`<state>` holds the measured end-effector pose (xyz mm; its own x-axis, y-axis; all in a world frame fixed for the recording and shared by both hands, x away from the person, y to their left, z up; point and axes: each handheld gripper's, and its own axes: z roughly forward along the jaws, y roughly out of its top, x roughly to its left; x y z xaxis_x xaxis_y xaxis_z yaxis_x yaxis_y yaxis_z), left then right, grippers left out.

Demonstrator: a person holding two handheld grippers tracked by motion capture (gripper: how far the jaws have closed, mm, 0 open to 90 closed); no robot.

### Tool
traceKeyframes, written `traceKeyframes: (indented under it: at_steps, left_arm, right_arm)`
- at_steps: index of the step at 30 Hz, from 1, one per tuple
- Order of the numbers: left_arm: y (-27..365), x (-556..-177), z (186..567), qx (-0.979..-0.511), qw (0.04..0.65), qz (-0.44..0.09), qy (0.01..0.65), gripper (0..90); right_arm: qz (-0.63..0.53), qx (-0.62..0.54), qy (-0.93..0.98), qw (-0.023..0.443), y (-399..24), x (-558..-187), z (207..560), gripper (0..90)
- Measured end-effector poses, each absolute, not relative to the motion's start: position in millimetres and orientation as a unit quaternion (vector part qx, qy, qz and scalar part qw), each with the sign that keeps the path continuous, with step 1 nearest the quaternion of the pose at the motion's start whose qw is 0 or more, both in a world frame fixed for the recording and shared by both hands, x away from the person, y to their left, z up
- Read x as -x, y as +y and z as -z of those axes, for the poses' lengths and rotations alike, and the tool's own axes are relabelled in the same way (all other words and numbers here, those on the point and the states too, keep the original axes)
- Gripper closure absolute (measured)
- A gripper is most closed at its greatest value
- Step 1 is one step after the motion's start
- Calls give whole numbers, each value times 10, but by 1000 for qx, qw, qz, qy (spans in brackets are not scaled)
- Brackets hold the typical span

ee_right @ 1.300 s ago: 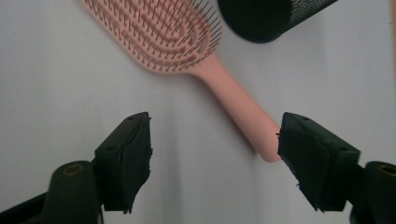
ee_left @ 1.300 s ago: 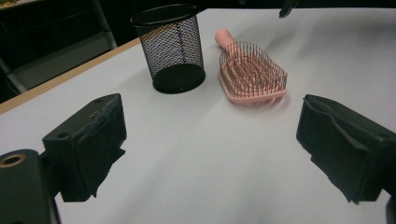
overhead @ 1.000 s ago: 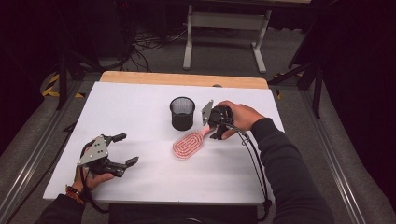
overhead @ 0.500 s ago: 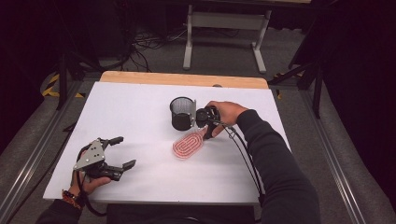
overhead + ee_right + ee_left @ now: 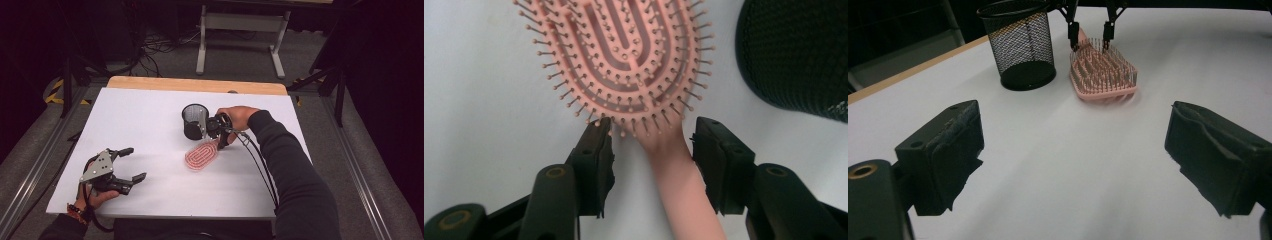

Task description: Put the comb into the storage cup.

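A pink hairbrush (image 5: pixel 201 155) lies bristles up on the white table (image 5: pixel 150 115), its handle pointing to the far right. My right gripper (image 5: pixel 220 144) points down over the brush's neck, right beside a black mesh cup (image 5: pixel 194 121). Its jaws have just been closing and straddle the pink handle (image 5: pixel 674 175), with a gap left on each side. In the left gripper view the right gripper (image 5: pixel 1090 42) stands at the far end of the hairbrush (image 5: pixel 1103 75). My left gripper (image 5: pixel 134 163) rests open near the front left, nothing between its pads (image 5: pixel 948 145).
The mesh cup (image 5: pixel 1020 45) stands upright just left of the right gripper. A wooden strip (image 5: pixel 200 85) edges the table's far side. A cable (image 5: pixel 260 160) trails from the right gripper along the sleeve.
My right gripper has moved left and slightly down, from beside the brush's handle end to over its neck by the cup, and its jaws have narrowed. The left gripper has kept still.
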<state>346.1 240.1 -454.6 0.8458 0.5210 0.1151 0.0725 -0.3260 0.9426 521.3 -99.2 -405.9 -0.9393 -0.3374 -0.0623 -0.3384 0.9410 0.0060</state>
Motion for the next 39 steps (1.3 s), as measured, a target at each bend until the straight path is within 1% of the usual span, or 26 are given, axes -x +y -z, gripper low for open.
traceKeyframes:
  at_steps: [10, 11, 12, 13, 14, 15, 19, 20, 21, 23, 24, 25, 27, 32, 36, 39]
  left_arm:
    - [2385, -3467, 4563, -792, 545, -199, 188, 103]
    - [2382, -3467, 4564, -793, 544, -199, 188, 104]
    - [2379, -3468, 4566, -794, 543, -198, 188, 104]
    - [2374, -3466, 4569, -794, 544, -196, 189, 105]
    - [2373, -3468, 4569, -795, 542, -197, 189, 105]
    - [2368, -3469, 4570, -795, 543, -195, 189, 105]
    - [2355, -3471, 4572, -797, 541, -194, 188, 105]
    - [2347, -3470, 4576, -797, 540, -192, 189, 105]
    - [2346, -3476, 4576, -798, 540, -193, 188, 105]
    - [2345, -3478, 4576, -798, 539, -193, 188, 105]
    - [2345, -3480, 4577, -798, 539, -193, 188, 105]
    - [2348, -3484, 4577, -799, 539, -191, 188, 105]
    - [2347, -3490, 4582, -797, 541, -190, 188, 105]
    - [2350, -3482, 4576, -798, 541, -188, 186, 106]
    - [2354, -3482, 4576, -795, 545, -188, 187, 106]
    - [2355, -3484, 4578, -797, 544, -186, 186, 107]
  right_arm:
    - [-13, 220, 975, 31, -983, -5114, 4037, 599]
    - [-15, 221, 975, 33, -990, -5104, 4032, 625]
    - [-26, 222, 974, 34, -997, -5098, 3985, 867]
    - [-61, 213, 975, 36, -1011, -5102, 3889, 893]
    - [-68, 214, 973, 52, -1036, -5087, 3849, 895]
    - [-65, 204, 975, 56, -1049, -5087, 3852, 900]
    - [-57, 185, 979, 57, -1106, -5104, 3884, 891]
    - [-53, 180, 981, 59, -1116, -5106, 3903, 821]
    - [-25, 175, 983, 51, -1119, -5115, 3972, 783]
    - [-15, 176, 983, 51, -1109, -5117, 4000, 790]
    - [-23, 178, 983, 47, -1099, -5117, 4000, 761]
    - [-22, 179, 982, 46, -1081, -5112, 3992, 751]
    - [-17, 181, 982, 58, -1044, -5106, 3980, 671]
    - [-6, 183, 982, 56, -1008, -5119, 3989, 629]
    - [0, 189, 980, 62, -972, -5157, 4040, 614]
    - [13, 198, 979, 54, -931, -5178, 4126, 621]
